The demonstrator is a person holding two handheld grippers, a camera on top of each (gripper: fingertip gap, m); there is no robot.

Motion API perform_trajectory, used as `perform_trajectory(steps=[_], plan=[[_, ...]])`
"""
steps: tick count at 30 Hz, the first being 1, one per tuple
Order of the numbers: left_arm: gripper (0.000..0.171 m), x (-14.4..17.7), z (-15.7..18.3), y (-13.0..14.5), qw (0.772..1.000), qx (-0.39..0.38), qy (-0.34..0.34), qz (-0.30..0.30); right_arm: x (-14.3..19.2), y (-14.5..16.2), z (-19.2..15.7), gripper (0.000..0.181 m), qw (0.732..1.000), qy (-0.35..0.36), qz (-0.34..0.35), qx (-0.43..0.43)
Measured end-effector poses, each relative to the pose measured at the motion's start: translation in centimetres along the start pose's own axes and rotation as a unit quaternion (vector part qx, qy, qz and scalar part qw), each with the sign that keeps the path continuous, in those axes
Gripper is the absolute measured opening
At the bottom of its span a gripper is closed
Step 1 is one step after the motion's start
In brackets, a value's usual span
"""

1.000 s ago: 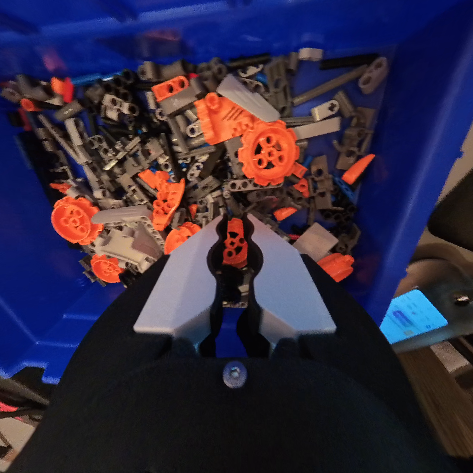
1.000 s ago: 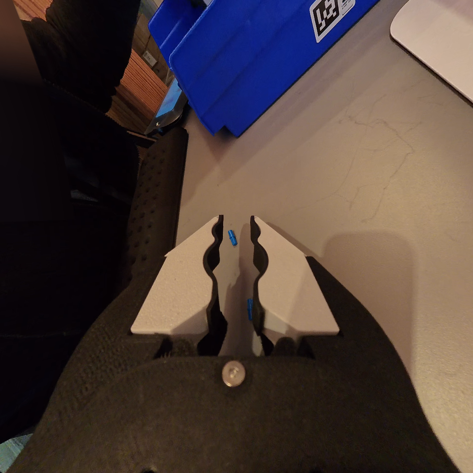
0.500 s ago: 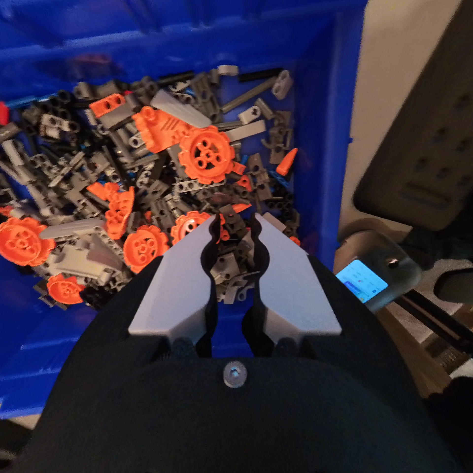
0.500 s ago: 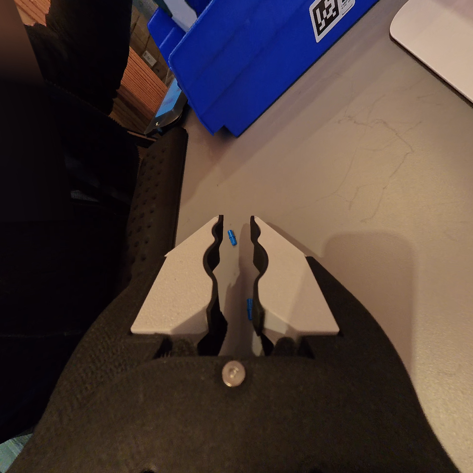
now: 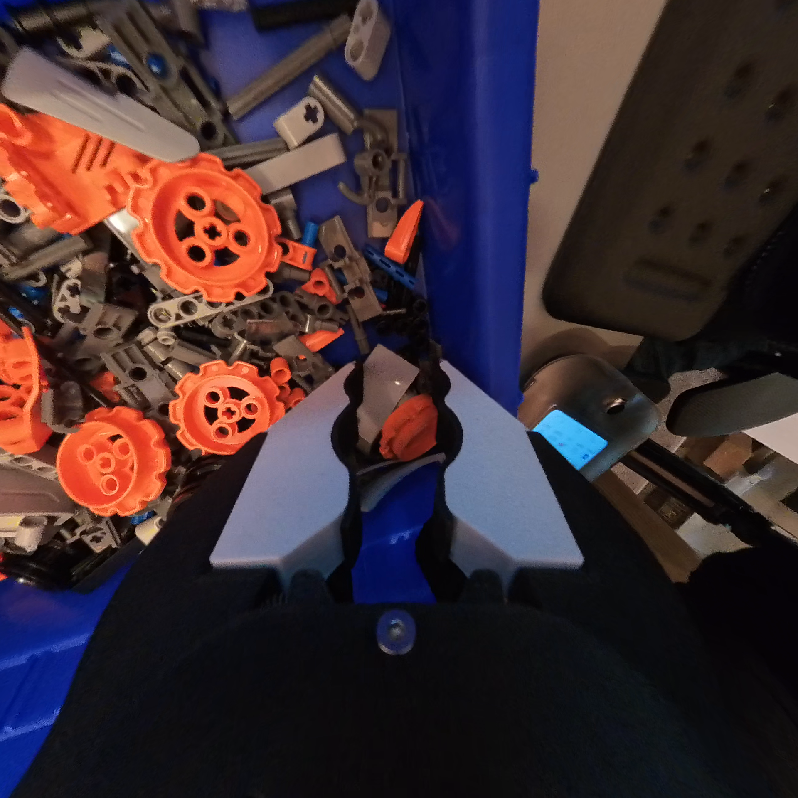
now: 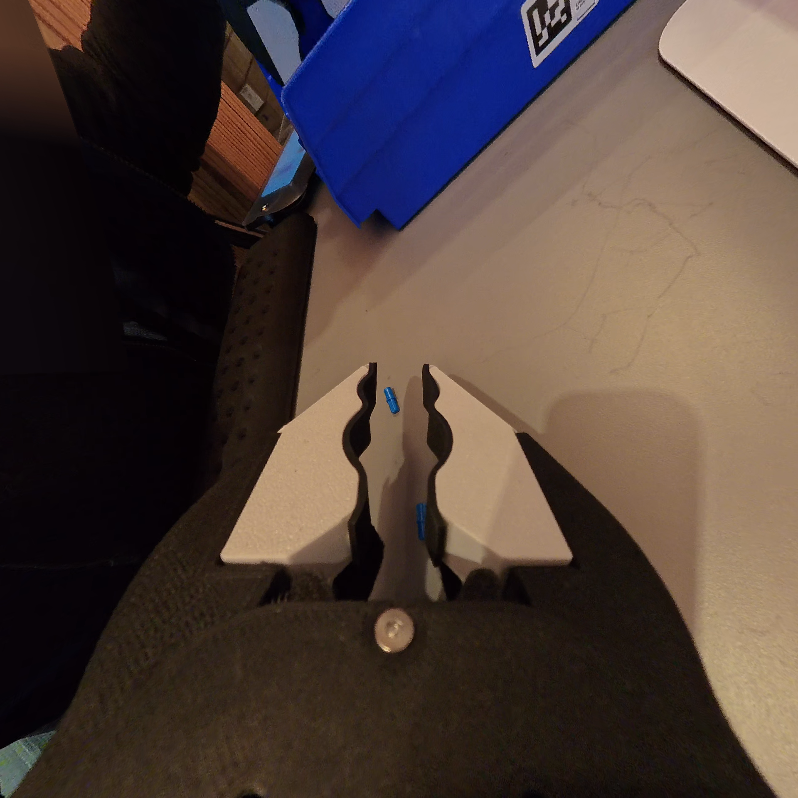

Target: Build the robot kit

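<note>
My left gripper [image 5: 395, 367] is open, low inside a blue bin [image 5: 466, 216] at its right wall. A flat grey piece [image 5: 384, 388] and a round orange piece [image 5: 408, 427] lie between its jaws. I cannot tell whether the fingers touch them. The bin holds a heap of grey, black and orange building parts, including three orange toothed wheels [image 5: 203, 229] [image 5: 226, 406] [image 5: 110, 462]. My right gripper [image 6: 397, 367] is open just above a pale table [image 6: 561, 302]. One small blue pin [image 6: 391, 400] lies between its tips and another [image 6: 420, 520] beside the right finger's inner pad.
In the right wrist view the blue bin [image 6: 432, 108] stands ahead on the table with a black-and-white code sticker [image 6: 557, 21]. A white board [image 6: 742, 64] is at the far right. A black perforated armrest [image 6: 263, 345] runs along the table's left edge. A small lit screen [image 5: 570, 444] sits outside the bin. Across from one pair of fingers to the other is roughly 25 cm.
My left gripper has moved right and lower to the bin's right wall. Its jaws have widened, and the orange spoked piece between them earlier is gone. The right gripper has not moved.
</note>
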State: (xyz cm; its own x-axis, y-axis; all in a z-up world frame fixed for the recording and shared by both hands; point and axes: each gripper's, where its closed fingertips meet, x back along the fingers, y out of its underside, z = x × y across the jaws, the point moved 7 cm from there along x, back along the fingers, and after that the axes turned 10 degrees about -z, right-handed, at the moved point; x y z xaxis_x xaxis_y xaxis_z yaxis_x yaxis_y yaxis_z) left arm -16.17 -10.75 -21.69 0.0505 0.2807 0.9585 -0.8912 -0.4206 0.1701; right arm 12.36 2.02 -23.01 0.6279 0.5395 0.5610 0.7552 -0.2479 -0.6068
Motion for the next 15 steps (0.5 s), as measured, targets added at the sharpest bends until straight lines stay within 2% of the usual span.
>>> perform_trajectory(steps=[15], plan=[[0.014,1.3,-2.1,0.6,0.997,0.036,-0.067,0.004,0.0,0.0,0.1,0.019,1.0,0.001,0.0,-0.001]])
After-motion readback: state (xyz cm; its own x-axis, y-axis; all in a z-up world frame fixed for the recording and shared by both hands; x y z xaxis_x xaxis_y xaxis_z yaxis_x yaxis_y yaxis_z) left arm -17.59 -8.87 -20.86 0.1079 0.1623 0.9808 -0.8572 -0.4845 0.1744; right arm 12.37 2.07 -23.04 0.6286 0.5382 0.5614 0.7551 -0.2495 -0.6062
